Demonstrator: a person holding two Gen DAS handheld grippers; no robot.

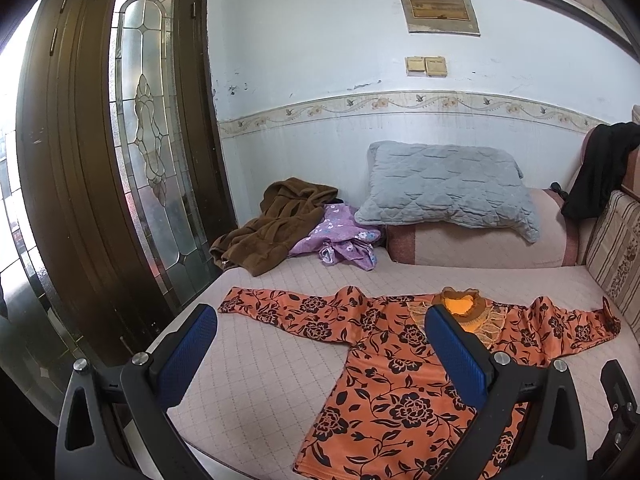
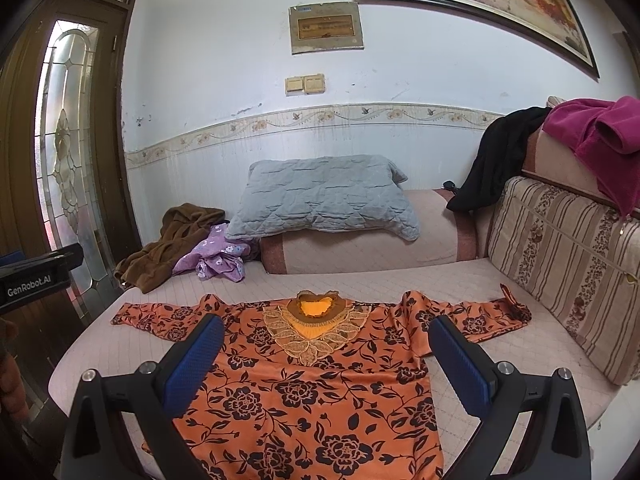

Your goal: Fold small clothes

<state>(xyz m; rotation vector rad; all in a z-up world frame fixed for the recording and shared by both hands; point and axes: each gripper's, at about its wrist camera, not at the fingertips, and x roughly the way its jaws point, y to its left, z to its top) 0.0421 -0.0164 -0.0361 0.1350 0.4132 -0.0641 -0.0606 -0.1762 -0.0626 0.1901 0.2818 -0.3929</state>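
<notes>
The orange floral top is laid flat on the sofa seat, sleeves spread left and right; no fold is seen yet. The left gripper and right gripper are held above it, jaws apart, empty. All folding is judged to remain.

The left gripper has matte black, wishbone-shaped plastic arms; round silver screw heads sit on their upper knuckles; each finger ends in a blue, dimple-textured rubber pad; the right gripper is built alike, black frame, silver screws, blue textured pads; at nine o'clock in the right wrist view, a black housing bears white "GenRobot.AI" lettering.
</notes>
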